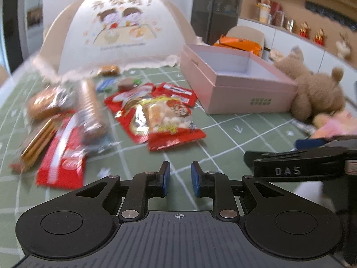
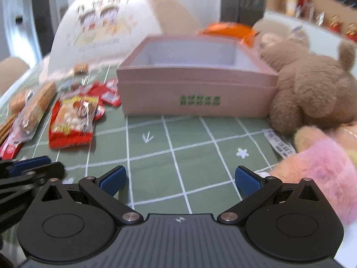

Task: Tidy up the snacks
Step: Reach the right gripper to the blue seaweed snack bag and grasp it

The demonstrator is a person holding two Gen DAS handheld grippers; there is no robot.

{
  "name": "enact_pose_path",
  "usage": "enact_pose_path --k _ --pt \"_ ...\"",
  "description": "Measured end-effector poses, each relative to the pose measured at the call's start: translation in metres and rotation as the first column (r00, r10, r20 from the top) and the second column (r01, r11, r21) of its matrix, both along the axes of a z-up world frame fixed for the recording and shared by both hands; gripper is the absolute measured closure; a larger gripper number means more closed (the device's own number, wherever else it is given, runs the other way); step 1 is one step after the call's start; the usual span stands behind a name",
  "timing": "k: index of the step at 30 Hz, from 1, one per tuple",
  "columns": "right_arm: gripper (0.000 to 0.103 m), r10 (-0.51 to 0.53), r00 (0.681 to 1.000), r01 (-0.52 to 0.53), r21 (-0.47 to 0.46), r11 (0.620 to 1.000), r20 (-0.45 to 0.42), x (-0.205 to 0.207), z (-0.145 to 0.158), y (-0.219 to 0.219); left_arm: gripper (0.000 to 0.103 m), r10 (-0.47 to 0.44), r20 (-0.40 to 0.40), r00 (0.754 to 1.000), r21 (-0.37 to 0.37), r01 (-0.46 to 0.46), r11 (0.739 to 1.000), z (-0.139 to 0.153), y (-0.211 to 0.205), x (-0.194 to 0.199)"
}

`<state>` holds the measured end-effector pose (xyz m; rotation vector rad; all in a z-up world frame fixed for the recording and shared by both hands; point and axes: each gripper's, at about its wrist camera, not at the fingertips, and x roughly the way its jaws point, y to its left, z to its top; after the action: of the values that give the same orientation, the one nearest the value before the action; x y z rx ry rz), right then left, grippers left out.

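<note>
Left wrist view: left gripper (image 1: 180,178) clenched, nothing between pads, above green grid tablecloth (image 1: 223,134). Snack packets (image 1: 156,116) scattered left of empty pink box (image 1: 234,89); brown plush bear (image 1: 316,93) touching box's right side.

Right wrist view: right gripper (image 2: 180,179) released, empty, facing pink box (image 2: 196,93); snack packets (image 2: 73,120) lying left; pink plush (image 2: 323,167) at right.

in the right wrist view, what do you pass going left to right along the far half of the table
wrapped biscuit stick pack → red bag of white puffed snacks → open pink box → brown teddy bear
</note>
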<state>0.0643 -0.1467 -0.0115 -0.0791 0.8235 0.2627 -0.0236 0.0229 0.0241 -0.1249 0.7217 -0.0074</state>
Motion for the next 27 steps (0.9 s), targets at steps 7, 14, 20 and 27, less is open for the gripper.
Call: enact_pose_path --k 7,14,20,27 --pt "0.0 -0.011 0.995 0.008 -0.033 0.999 -0.095 0.003 0.005 0.0 0.078 0.33 -0.045 0.943 -0.077 -0.333 0.94 0.046 0.118 -0.046" --pt "0.005 0.09 0.98 -0.096 -0.031 0.995 -0.175 0.01 0.016 0.02 0.077 0.751 -0.142 0.645 -0.17 -0.763 0.624 0.032 0.263 -0.098" --pt "0.005 0.298 0.952 -0.294 0.05 0.954 -0.073 0.002 0.062 0.093 0.077 0.699 -0.146 0.7 -0.084 -0.713 0.696 0.019 0.283 -0.079" --pt "0.021 0.46 0.888 -0.46 0.069 0.885 0.017 0.021 0.09 0.194 0.077 0.28 -0.095 0.955 -0.045 -0.285 0.957 0.007 0.236 -0.031"
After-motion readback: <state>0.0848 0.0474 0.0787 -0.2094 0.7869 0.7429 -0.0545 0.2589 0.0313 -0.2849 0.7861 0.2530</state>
